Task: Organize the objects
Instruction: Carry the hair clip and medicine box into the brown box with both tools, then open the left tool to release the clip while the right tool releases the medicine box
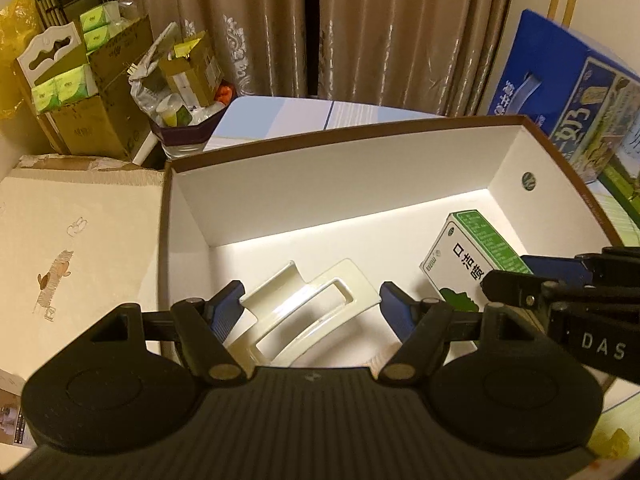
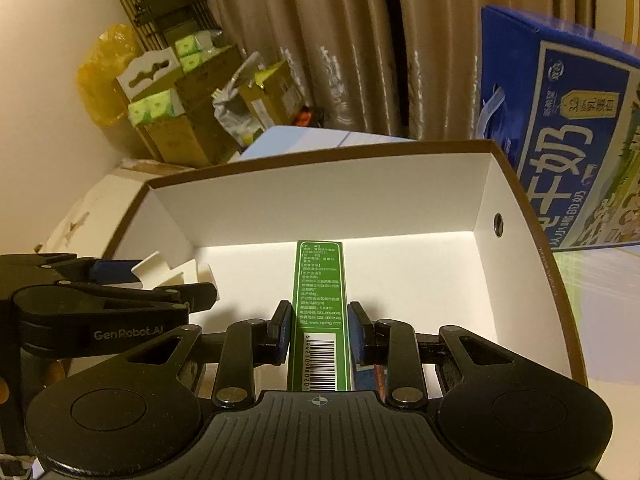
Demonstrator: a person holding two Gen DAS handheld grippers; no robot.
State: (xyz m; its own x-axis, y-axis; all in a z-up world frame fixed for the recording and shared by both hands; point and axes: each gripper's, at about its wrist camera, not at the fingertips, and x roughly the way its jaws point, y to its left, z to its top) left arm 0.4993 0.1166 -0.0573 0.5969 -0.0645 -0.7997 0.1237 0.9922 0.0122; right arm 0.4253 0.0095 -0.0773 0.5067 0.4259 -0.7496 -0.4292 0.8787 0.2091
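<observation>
The carton, green and white, sits inside the open box, toward its right half. The right claw has it between the 2 blue pads, which press its flanks or stand a hair off them, so I judge the claw closed on the carton. Its barcode end points at 6 o'clock toward the camera and its far end at 12, toward the back wall. It is likely held along its length that way so it can be laid down parallel to the side walls. In the left view the carton lies at about 3 o'clock, its far end low against the floor, so release looks near.

The clip, a cream hair claw, lies in the box's left half, between the fingers of the left claw. Those fingers stand wide open on either side; whether either touches the clip I cannot tell. The clip appears to rest on the floor, tilted, placed left probably to leave the right side free for the carton.

Both claws work side by side over the box, each keeping its own half. At 1 o'clock behind the box stands a blue milk case; at 10 o'clock, stacked cardboard against the curtain.
</observation>
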